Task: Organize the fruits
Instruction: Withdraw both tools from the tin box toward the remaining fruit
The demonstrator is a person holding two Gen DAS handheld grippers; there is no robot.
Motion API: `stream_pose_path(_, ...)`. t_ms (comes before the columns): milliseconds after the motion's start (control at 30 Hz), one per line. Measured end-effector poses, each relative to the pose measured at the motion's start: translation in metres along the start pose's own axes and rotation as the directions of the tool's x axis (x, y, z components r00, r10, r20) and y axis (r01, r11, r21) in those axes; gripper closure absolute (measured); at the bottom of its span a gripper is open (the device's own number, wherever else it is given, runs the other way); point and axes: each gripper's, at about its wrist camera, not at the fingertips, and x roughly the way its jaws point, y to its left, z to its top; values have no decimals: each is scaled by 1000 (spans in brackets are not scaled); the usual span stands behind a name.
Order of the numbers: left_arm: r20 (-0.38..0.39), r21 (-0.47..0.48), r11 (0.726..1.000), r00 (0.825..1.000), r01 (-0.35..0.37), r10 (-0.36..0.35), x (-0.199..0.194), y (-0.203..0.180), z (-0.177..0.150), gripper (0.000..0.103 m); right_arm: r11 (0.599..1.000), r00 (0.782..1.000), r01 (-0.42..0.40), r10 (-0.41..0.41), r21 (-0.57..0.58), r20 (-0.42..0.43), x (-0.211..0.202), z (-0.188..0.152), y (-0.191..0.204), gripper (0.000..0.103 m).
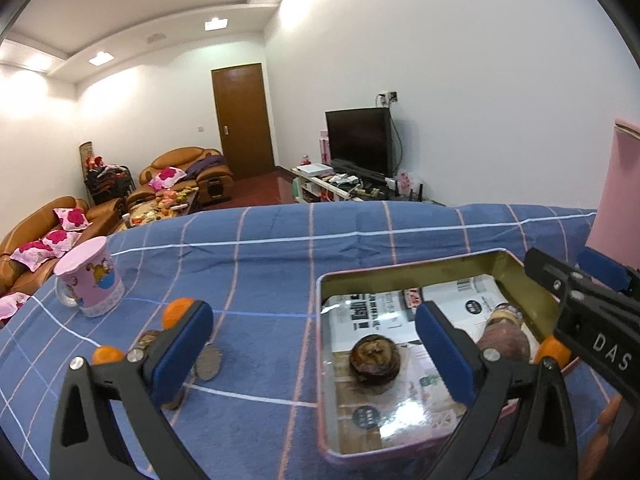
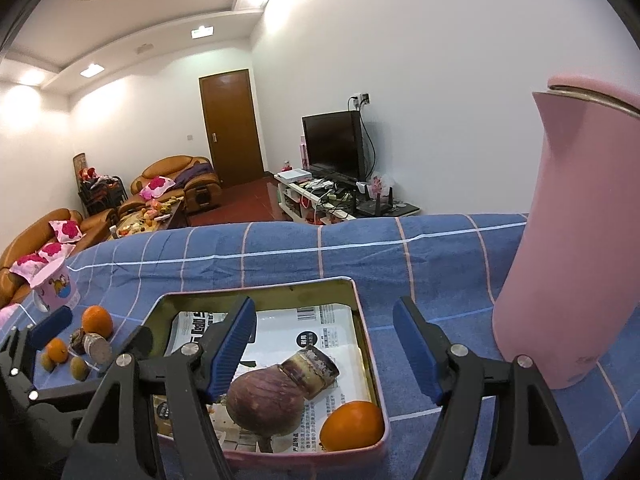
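Note:
An open pink tin (image 1: 400, 268) lined with printed paper sits on the blue checked cloth. In it lie a brown round fruit (image 1: 374, 358), a purple taro (image 2: 268, 400) and an orange (image 2: 352, 426). My left gripper (image 1: 314, 320) stands wide open over the tin's left rim, pads touching nothing. My right gripper (image 2: 325, 316) is open above the tin, the taro just under its left pad, untouched. To the tin's left lie two oranges (image 2: 97, 320) (image 2: 56, 350), small greenish fruits (image 2: 79, 368) and brown round pieces (image 2: 98, 348).
A tall pink jug (image 2: 572, 240) stands close on the right of the tin. A pink mug (image 1: 90, 280) stands at the cloth's far left. The table's far edge (image 1: 360, 208) drops off toward a room with sofas and a TV.

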Motion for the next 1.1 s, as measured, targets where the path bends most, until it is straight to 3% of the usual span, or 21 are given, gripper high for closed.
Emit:
stream_pose_path(267,-1,-42,999,1000,-4,4,-6,21,-5,0,1000,1000,28,-27,-14,6,-3,-6,7,30)
stream_pose_path(1100,26,8,999,998,-51,50,-22,102,-21,0,996,1000,28,-28,-84,2,-28,-28,80,30)
